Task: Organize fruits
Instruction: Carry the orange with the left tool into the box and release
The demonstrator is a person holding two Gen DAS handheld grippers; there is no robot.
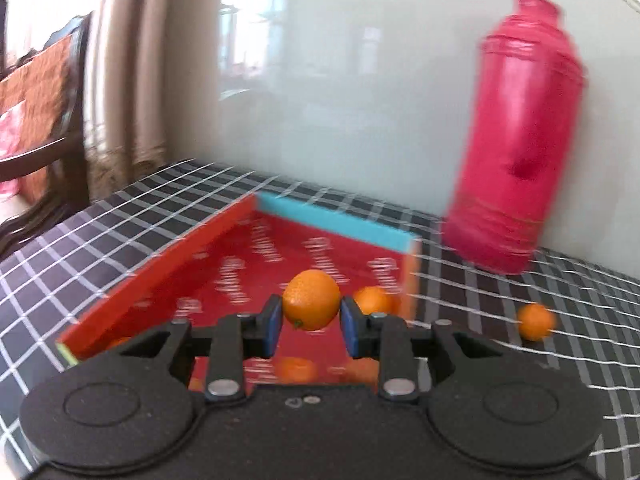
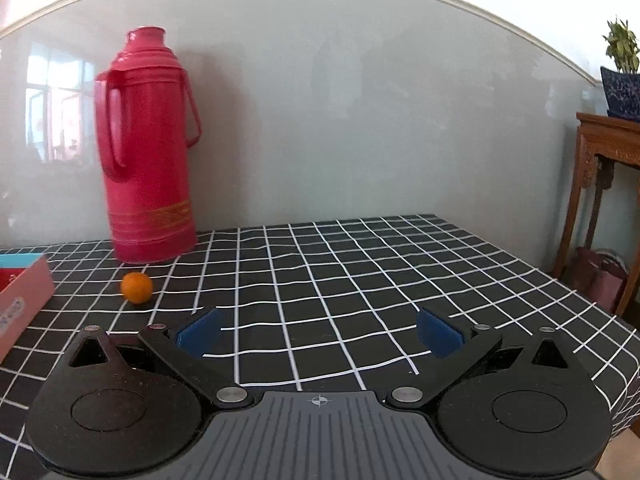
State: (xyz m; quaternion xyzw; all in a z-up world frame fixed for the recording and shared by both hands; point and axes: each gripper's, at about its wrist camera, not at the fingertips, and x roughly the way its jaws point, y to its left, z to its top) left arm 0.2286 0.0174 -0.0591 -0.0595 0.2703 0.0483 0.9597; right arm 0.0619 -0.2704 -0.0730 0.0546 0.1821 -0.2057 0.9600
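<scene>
My left gripper point(image 1: 311, 318) is shut on a small orange point(image 1: 311, 299) and holds it above a shallow red box point(image 1: 160, 272) with a blue far wall. Several more oranges lie in the box, one by its right wall point(image 1: 372, 300) and others blurred under the fingers. One loose orange point(image 1: 535, 322) lies on the checked cloth right of the box; it also shows in the right wrist view point(image 2: 137, 287). My right gripper point(image 2: 319, 334) is open and empty above the cloth, right of that orange.
A tall pink thermos point(image 2: 150, 148) stands against the wall behind the loose orange, also in the left wrist view point(image 1: 516, 136). The box corner point(image 2: 24, 300) shows at the far left. A wooden stand point(image 2: 608, 184) with a potted plant is beyond the table's right edge. A chair point(image 1: 44, 112) stands at left.
</scene>
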